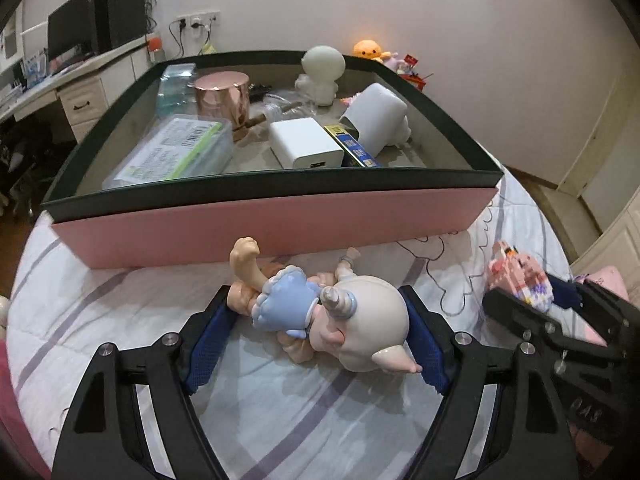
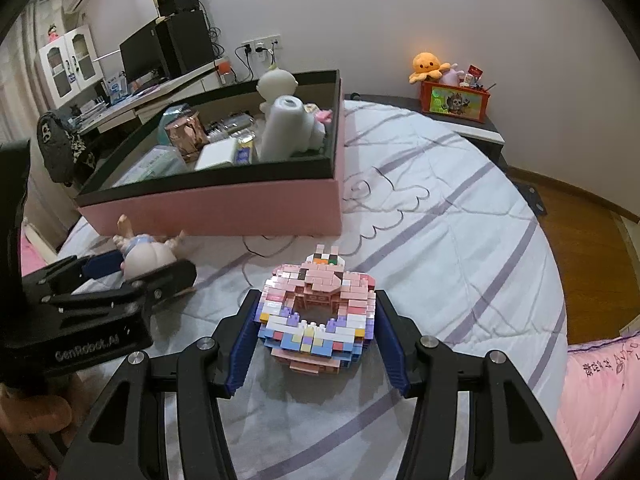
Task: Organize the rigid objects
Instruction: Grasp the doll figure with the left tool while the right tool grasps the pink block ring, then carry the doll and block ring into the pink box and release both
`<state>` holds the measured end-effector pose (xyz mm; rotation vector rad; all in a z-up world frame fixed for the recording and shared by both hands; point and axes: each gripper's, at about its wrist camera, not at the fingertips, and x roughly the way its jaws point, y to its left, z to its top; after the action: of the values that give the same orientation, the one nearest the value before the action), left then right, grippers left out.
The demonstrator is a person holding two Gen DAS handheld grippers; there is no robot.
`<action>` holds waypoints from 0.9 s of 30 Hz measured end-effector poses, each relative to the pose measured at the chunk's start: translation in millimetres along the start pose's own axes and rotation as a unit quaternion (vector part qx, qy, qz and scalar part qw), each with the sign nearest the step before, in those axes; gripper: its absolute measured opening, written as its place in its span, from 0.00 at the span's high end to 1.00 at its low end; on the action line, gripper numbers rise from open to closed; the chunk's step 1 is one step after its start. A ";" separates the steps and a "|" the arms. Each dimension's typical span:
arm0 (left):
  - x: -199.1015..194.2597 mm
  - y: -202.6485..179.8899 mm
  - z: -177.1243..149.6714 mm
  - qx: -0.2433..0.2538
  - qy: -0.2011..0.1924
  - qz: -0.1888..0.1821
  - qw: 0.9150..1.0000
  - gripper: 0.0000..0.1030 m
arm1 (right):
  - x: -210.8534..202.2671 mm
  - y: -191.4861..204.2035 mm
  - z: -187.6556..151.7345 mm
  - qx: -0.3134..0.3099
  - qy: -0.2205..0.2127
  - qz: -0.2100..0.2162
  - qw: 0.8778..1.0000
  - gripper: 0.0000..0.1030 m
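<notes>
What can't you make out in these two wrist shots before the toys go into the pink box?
- Left wrist view: the doll figure's face, turned away and downward.
- Left wrist view: whether the left gripper's pads press the doll; contact is unclear.
- Right wrist view: the brick model's underside, against the bedspread.
- Both views: items behind the copper canister in the pink box.

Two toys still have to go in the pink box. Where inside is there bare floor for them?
Bare floor in the pink box lies at the near right corner, between the blue packet and the right wall. A smaller patch sits before the white charger. The left half and back are crowded.
</notes>
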<state>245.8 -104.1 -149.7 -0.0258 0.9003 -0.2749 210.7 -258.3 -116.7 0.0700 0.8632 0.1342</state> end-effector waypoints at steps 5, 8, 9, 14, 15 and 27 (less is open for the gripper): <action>-22.3 16.9 0.7 -0.011 -0.020 0.005 1.000 0.21 | -12.2 10.8 11.5 -0.009 -0.015 0.008 1.000 0.46; -38.2 28.7 5.6 -0.016 -0.038 0.013 0.999 0.21 | -21.6 21.6 22.6 -0.022 -0.029 0.014 0.999 0.46; -40.5 31.5 8.9 -0.017 -0.043 0.016 0.999 0.21 | -25.0 25.8 27.2 -0.027 -0.035 0.016 0.999 0.46; -62.9 45.3 23.6 -0.022 -0.074 0.024 0.997 0.21 | -38.0 43.5 53.3 -0.051 -0.062 0.021 0.997 0.46; -67.2 48.0 28.0 -0.021 -0.081 0.026 0.996 0.21 | -40.0 46.6 58.5 -0.055 -0.068 0.024 0.996 0.46; -95.8 68.8 93.1 -0.012 -0.159 0.041 0.986 0.21 | -34.6 64.3 126.5 -0.080 -0.111 0.031 0.990 0.46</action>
<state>277.2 -22.7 -27.3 -0.0537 0.5855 -0.1769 279.1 -200.6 -1.2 -0.0384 0.6254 0.2490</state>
